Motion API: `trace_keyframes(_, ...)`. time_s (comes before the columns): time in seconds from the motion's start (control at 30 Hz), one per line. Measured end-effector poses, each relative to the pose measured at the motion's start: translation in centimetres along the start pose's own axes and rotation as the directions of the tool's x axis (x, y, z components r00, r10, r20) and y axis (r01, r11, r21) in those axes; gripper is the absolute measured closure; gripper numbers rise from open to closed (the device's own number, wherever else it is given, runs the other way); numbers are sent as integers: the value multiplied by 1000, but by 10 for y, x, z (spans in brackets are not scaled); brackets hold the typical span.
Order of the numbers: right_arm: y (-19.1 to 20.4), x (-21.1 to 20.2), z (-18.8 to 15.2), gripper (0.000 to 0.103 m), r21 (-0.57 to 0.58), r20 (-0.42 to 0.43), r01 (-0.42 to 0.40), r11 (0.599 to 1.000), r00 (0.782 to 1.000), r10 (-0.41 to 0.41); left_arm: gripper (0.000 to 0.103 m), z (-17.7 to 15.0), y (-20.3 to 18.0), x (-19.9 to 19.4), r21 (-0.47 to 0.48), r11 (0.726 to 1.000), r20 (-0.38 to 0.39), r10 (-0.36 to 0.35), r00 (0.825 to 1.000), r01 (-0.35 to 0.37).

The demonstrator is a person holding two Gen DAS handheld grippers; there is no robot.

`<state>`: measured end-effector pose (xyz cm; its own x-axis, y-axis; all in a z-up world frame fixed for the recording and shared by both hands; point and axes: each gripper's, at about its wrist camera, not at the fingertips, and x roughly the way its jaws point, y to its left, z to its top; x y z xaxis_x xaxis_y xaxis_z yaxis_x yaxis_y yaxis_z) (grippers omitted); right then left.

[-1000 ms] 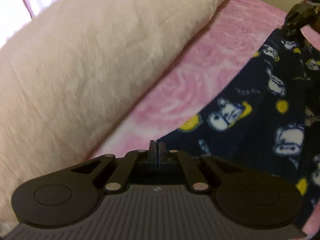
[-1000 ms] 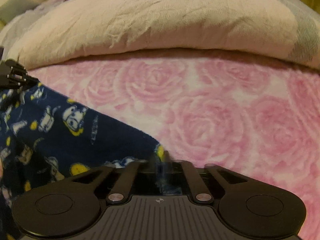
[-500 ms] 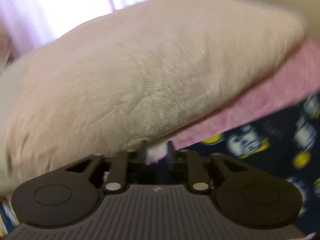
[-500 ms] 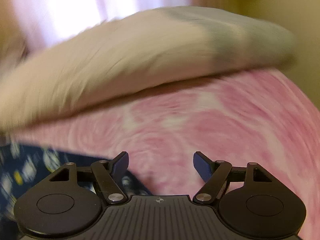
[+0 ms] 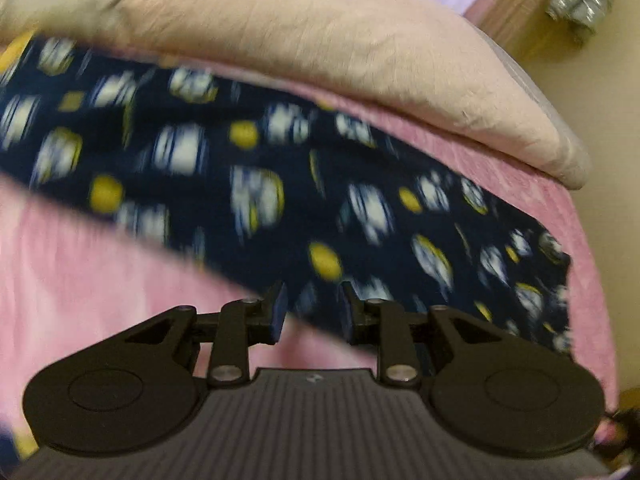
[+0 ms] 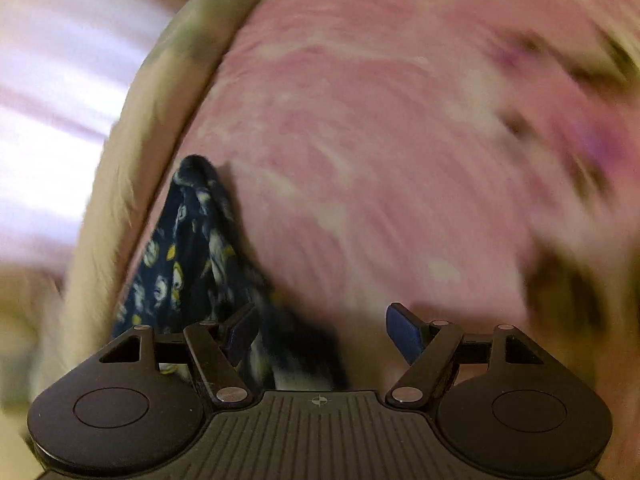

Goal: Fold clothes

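Fleece, navy and printed with blurred white figures and yellow dots, runs as a long band from the upper left to the lower right of the left wrist view: this is the garment (image 5: 280,184), lying flat on a soft pink blanket (image 5: 80,272) with a pale rose pattern. Above it we see a plump cream pillow (image 5: 340,40) with a crinkled, woven-looking cover. At the bottom of that frame our left gripper (image 5: 312,312) shows its black ribbed body and two blue-padded fingers standing a little apart, nothing pinched between them; the garment's lower edge passes just behind the gap.

In the right wrist view, heavily smeared, the same garment (image 6: 188,256) appears as a bunched, tapering ridge at lower left, lying between the pillow (image 6: 120,184) and the pink blanket (image 6: 380,140). Our right gripper (image 6: 320,332) has its fingers spread wide and empty, the left finger overlapping the dark cloth; we cannot tell whether it touches.
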<state>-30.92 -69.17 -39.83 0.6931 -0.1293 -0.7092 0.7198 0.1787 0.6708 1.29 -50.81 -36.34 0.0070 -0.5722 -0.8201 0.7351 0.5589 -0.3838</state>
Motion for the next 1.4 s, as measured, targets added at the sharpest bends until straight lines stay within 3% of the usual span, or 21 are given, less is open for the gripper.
trace_keyframes(0.1,-24,-17,-33,30,142,35,-55,988,998,50,80,-34,-6,-17,-51,999,-15,0,1000,-1)
trace_keyframes(0.13,-22,-13,-37,69,137,43,-58,989,998,53,80,-44,-8,-21,-62,998,-21,1,1000,-2)
trace_keyframes(0.17,-19,-10,-38,99,128,50,-39,991,998,33,80,-54,-9,-24,-63,998,-30,6,1000,-8)
trace_keyframes(0.2,-16,-8,-37,102,107,58,34,994,998,-40,80,-63,-11,-26,-61,998,-40,14,999,-16)
trace_keyframes(0.27,-9,-3,-33,102,71,74,165,984,983,-170,81,-79,-14,-29,-38,998,-73,46,996,-49)
trace_keyframes(0.3,-5,-4,-31,101,48,67,194,980,978,-197,81,-85,-14,-31,-28,998,-81,60,995,-62)
trace_keyframes(0.33,4,-7,-29,89,2,59,222,975,973,-222,81,-90,-14,-33,-24,997,-86,71,994,-73)
trace_keyframes(0.37,12,-10,-26,70,-45,53,249,967,968,-247,81,-95,-14,-35,-25,997,-91,77,993,-79)
trace_keyframes(0.4,20,-14,-24,38,-92,47,275,957,961,-272,81,-98,-13,-37,-26,996,-93,84,992,-86)
trace_keyframes(0.43,29,-18,-21,31,-138,57,289,947,957,-284,81,-100,-13,-39,-28,995,-91,92,992,-95)
trace_keyframes(0.53,58,-32,-9,31,-255,98,221,941,974,-202,81,-101,-15,-43,-27,994,-64,100,993,-102)
trace_keyframes(0.67,100,4,18,31,-408,33,85,909,996,-78,81,-90,-18,-37,-56,992,-39,107,993,-109)
trace_keyframes(0.7,107,19,26,41,-455,14,59,889,998,-59,81,-86,-19,-35,-65,992,-35,109,993,-111)
trace_keyframes(0.73,113,34,34,58,-495,-6,36,868,999,-45,81,-82,-21,-32,-74,991,-29,113,993,-114)
trace_keyframes(0.8,114,65,50,61,-541,-48,9,841,998,-41,81,-72,-24,-29,-89,990,-15,110,994,-111)
trace_keyframes(0.93,127,108,73,61,-615,-29,5,788,999,-29,81,-52,-30,-21,-82,991,8,104,995,-103)
trace_keyframes(1.27,138,179,115,61,-651,-73,-26,759,997,-29,81,-21,-34,21,-98,989,-19,107,994,-108)
trace_keyframes(1.3,138,180,116,88,-662,-76,-41,748,997,-12,81,-19,-36,25,-91,990,-25,106,994,-108)
trace_keyframes(1.33,137,180,117,96,-669,-76,-54,741,997,4,81,-17,-37,30,-84,991,-30,106,994,-108)
trace_keyframes(1.4,132,176,123,97,-647,-32,-54,761,999,44,81,-14,-39,38,-68,992,-33,108,994,-110)
